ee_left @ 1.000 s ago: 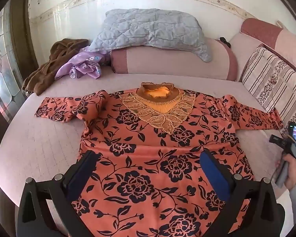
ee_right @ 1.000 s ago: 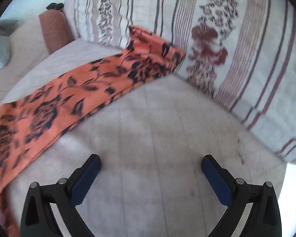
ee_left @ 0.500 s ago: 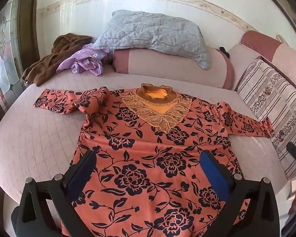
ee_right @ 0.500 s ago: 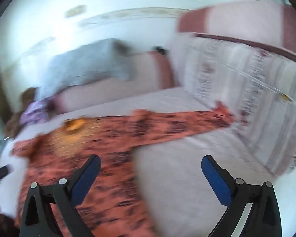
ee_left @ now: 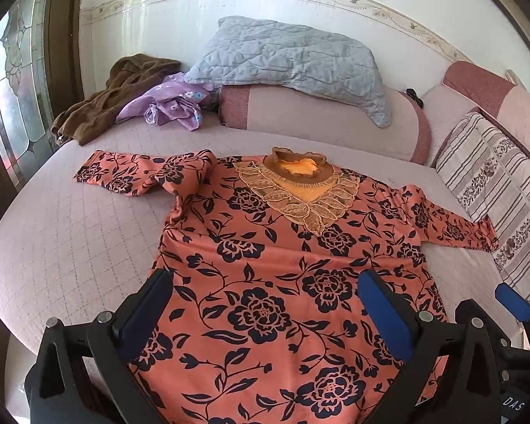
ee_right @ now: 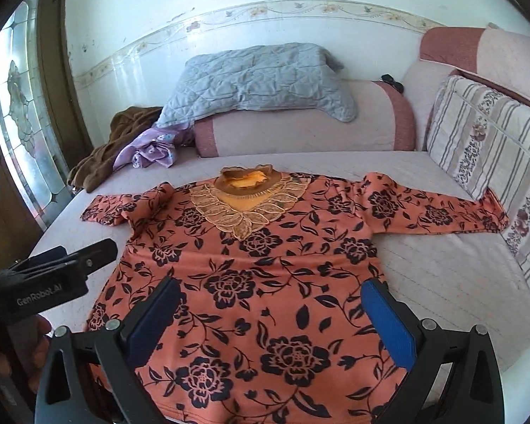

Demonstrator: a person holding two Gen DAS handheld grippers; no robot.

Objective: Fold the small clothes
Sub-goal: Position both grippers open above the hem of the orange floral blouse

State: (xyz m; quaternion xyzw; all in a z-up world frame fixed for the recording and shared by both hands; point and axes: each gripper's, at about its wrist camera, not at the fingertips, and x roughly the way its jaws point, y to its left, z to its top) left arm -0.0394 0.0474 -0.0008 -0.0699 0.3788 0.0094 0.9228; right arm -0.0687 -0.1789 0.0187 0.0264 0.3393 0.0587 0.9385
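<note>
Left wrist: blouse [ee_left: 265, 265] beneath hand-held gripper [ee_left: 265, 314].

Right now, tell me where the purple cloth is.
In both views the purple cloth lies bunched at the bed's far left, between the brown garment and the pink bolster, under the grey quilt's corner.

Both black plastic tongs, left [ee_left: 265, 312] and right [ee_right: 272, 321], carry ribbed blue rubber pads [ee_right: 388, 321] and round silver screws [ee_left: 424, 316]. White "GenRobot.AI" lettering [ee_right: 39, 296] marks the left tongs' side.
</note>
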